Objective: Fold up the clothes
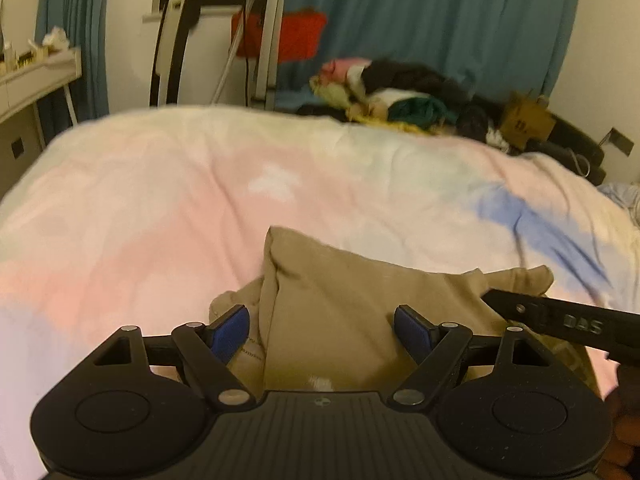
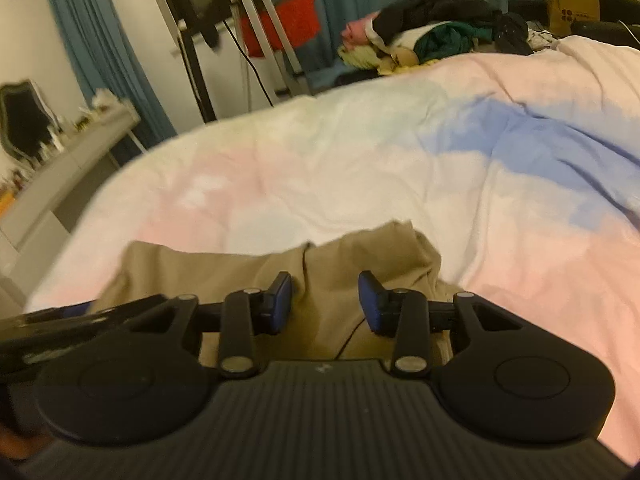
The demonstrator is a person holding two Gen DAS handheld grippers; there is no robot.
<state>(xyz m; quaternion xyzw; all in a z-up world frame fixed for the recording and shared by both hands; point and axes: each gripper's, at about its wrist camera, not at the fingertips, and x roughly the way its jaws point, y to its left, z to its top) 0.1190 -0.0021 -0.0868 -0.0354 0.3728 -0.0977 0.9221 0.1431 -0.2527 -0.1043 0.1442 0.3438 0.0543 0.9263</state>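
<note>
A tan garment [image 1: 340, 304] lies folded over on the pastel bed cover, close to the near edge. My left gripper [image 1: 322, 330] hovers right over it, jaws open wide, with cloth showing between the blue pads [image 1: 230, 334] but not pinched. The right gripper's black finger [image 1: 560, 320] reaches in from the right onto the garment's far corner. In the right wrist view the same tan garment [image 2: 248, 276] spreads under my right gripper [image 2: 324, 300], whose jaws stand open with a ridge of cloth between them. The left gripper's body [image 2: 60, 328] shows at the left edge.
The bed cover [image 1: 200, 184] in pink, white and blue fills the middle. A heap of mixed clothes [image 1: 400, 92] and a cardboard box [image 1: 528, 120] sit at the far end. A white shelf [image 1: 36, 72], metal stand [image 1: 264, 40] and teal curtain [image 1: 440, 12] lie beyond.
</note>
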